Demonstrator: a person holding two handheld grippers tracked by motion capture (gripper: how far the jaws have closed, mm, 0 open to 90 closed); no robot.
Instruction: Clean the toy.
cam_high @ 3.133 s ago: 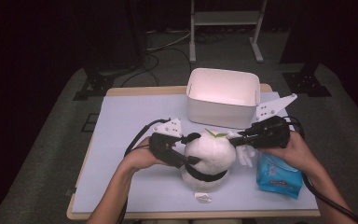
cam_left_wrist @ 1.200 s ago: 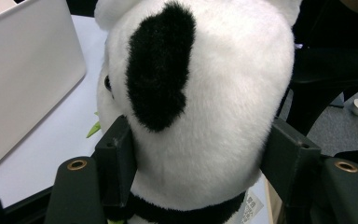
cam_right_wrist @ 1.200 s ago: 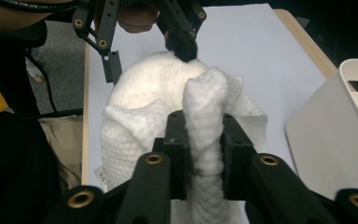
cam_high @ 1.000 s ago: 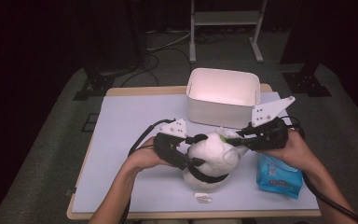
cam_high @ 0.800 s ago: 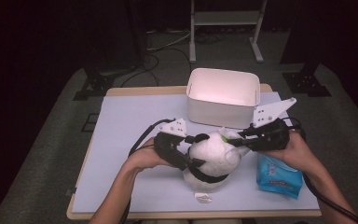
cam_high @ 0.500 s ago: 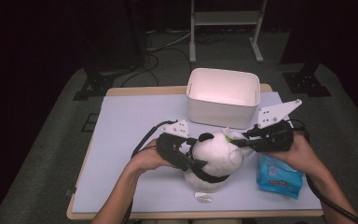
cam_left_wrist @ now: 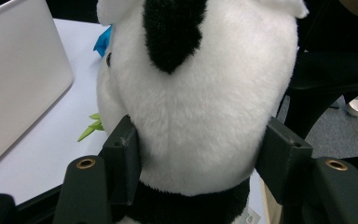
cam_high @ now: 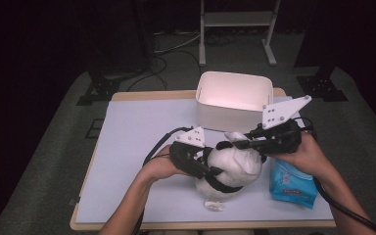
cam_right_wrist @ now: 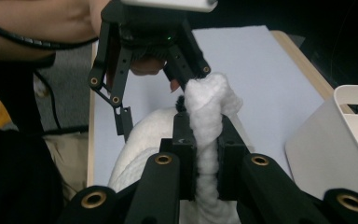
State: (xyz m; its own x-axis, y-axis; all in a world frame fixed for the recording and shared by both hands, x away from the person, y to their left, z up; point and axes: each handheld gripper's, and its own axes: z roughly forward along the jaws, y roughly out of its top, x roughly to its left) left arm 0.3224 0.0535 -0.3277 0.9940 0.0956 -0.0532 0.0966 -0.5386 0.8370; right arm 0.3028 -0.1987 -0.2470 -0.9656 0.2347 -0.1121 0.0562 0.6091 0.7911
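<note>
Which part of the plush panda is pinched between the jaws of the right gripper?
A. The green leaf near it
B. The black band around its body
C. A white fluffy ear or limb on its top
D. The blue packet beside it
C: in the right gripper view, the right gripper is shut on a white fluffy part of the plush panda.

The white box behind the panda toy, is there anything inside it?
The white box looks bare inside: the high view shows only its pale back wall and part of the floor. Its front wall hides the nearest bit of the bottom, so something small could lie there unseen.
</note>
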